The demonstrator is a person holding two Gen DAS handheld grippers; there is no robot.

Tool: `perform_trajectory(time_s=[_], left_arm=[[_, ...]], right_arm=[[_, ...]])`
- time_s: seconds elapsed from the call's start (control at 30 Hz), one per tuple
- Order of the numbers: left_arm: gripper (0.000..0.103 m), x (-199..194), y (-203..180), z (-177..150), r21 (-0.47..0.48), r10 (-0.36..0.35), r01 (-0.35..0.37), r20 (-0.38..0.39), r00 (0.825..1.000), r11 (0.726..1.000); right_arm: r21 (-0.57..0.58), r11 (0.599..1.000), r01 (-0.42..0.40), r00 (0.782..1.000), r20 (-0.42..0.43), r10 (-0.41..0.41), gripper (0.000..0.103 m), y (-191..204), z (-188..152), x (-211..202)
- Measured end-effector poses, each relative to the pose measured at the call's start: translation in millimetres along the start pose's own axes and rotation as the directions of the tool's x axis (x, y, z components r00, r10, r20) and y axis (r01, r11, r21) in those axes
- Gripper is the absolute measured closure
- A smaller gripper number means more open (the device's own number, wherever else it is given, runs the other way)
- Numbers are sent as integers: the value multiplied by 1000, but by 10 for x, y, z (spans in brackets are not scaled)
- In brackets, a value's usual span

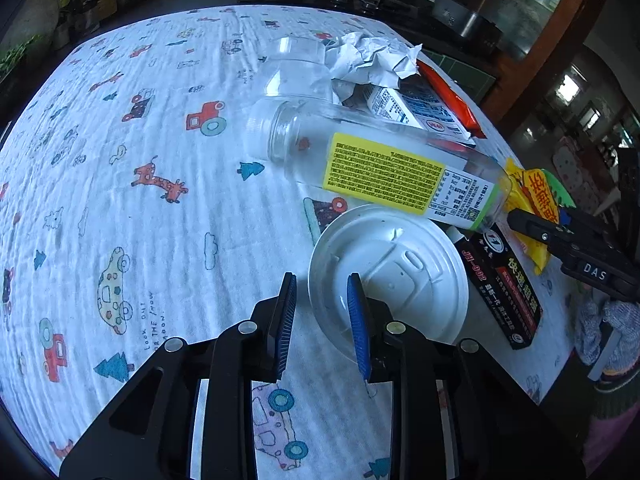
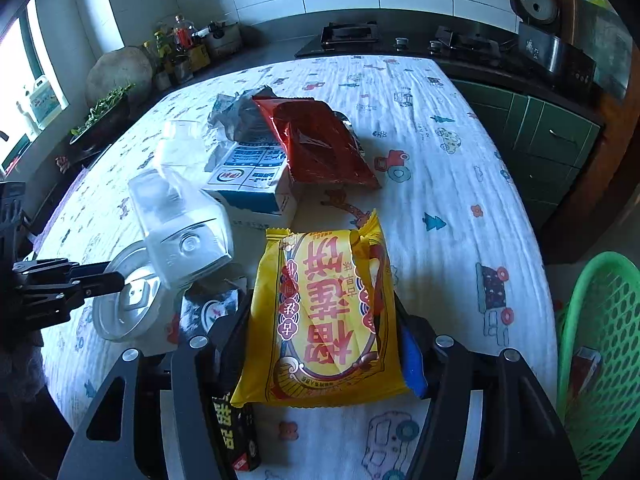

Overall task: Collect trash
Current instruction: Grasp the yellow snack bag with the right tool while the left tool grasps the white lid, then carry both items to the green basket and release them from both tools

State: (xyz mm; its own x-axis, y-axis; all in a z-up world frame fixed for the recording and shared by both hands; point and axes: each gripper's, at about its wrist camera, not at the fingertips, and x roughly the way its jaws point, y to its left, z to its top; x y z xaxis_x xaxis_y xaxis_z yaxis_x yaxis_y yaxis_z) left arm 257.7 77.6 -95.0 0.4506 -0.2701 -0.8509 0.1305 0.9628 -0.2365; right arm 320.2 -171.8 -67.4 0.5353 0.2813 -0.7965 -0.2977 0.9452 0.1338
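A pile of trash lies on the patterned tablecloth. My left gripper (image 1: 322, 286) is open, its jaws astride the near rim of a white cup lid (image 1: 404, 264). Behind the lid lies a clear bottle with a yellow label (image 1: 380, 172), a black box (image 1: 508, 284), a milk carton (image 1: 416, 110), crumpled paper (image 1: 372, 60) and a red wrapper (image 1: 448, 96). My right gripper (image 2: 324, 320) is closed on a yellow snack packet (image 2: 328, 316), which sits between its fingers. The lid (image 2: 124, 300), bottle (image 2: 180, 220), carton (image 2: 252, 184) and red wrapper (image 2: 320, 144) also show in the right wrist view.
A green plastic basket (image 2: 600, 344) stands off the table's right edge with something red inside. A clear plastic cup (image 1: 300, 68) lies by the paper. A kitchen counter with a stove (image 2: 352, 36) runs behind the table. The left gripper shows in the right wrist view (image 2: 64, 284).
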Motion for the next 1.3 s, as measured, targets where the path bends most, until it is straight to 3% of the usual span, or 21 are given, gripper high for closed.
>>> perform_trajectory(time_s=[0.07, 0.13, 0.17, 0.53, 0.73, 0.93, 1.13, 1.3], left_arm=[[79, 1, 14, -3, -6, -8, 8, 6, 1000, 1000], [94, 14, 32, -5, -6, -16, 16, 6, 1000, 1000], [95, 26, 57, -8, -13, -24, 24, 1, 1000, 1000], [99, -287, 39, -220, -9, -101, 101, 17, 995, 995], [99, -554, -113, -319, 26, -165, 164, 32, 986, 986], [99, -605, -516, -239, 98, -232, 228, 28, 972, 969], [99, -539, -1059, -35, 179, -292, 285, 18, 956, 942], [99, -428, -1582, 190, 241, -337, 328, -2, 941, 913]], right_arm=[[7, 1000, -5, 1000, 6, 5, 44, 1, -17, -46], [16, 1000, -2, 1000, 19, 2, 44, -3, -42, -114], [20, 1000, -6, 1000, 23, 6, 44, -8, -52, -148], [79, 997, 15, 996, 81, -21, 44, -215, -243, -581], [155, 986, 62, 991, 106, -79, 44, -550, -421, -802], [259, 954, 150, 978, 106, -182, 44, -1103, -585, -1050], [377, 887, 266, 947, 70, -313, 42, -1812, -801, -1302], [448, 835, 319, 929, 28, -370, 41, -2264, -1007, -1380]])
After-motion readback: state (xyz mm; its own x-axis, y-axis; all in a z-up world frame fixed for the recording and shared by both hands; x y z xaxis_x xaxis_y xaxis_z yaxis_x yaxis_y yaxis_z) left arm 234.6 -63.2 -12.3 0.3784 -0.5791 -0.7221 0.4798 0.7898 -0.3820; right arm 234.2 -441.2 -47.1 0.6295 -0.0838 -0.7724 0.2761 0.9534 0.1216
